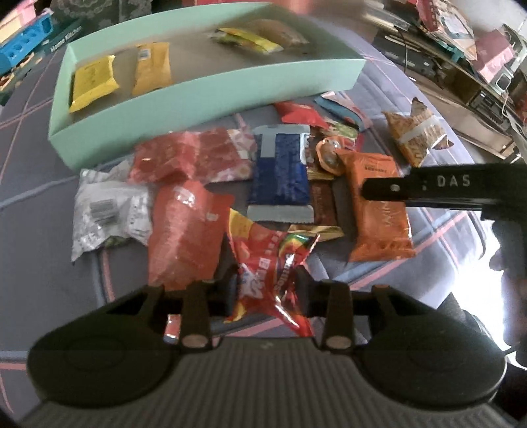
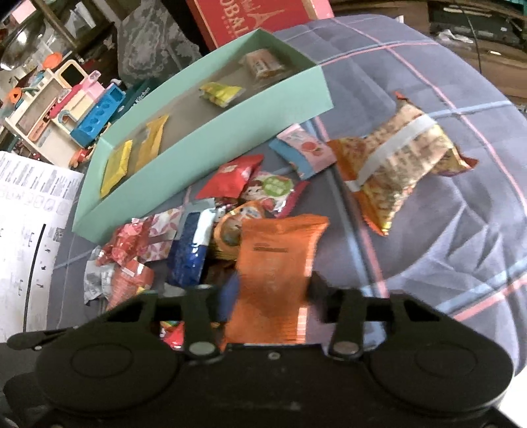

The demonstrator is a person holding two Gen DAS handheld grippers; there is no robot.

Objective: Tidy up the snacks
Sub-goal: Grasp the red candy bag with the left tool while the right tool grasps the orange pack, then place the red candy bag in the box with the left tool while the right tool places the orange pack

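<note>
The left gripper (image 1: 266, 289) clamps a red candy bag (image 1: 268, 263), its lower end hidden. The right gripper (image 2: 270, 296) clamps an orange pack (image 2: 276, 263), its bottom cut off.

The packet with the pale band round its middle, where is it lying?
In the right wrist view the banded packet lies alone on the plaid cloth at upper right, apart from the pile, just right of a pink-and-blue sachet and beyond the mint box.

1 mint green box (image 1: 210, 89). Inside: 4 packets, i.e. 2 yellow (image 1: 94, 82), 1 yellow-green (image 1: 247, 40), 1 brownish (image 1: 280, 31). Outside on plaid cloth (image 1: 49, 184): approx. 12 snack packets in pile, exact no. unclear due to overlap. 2 grippers.
</note>
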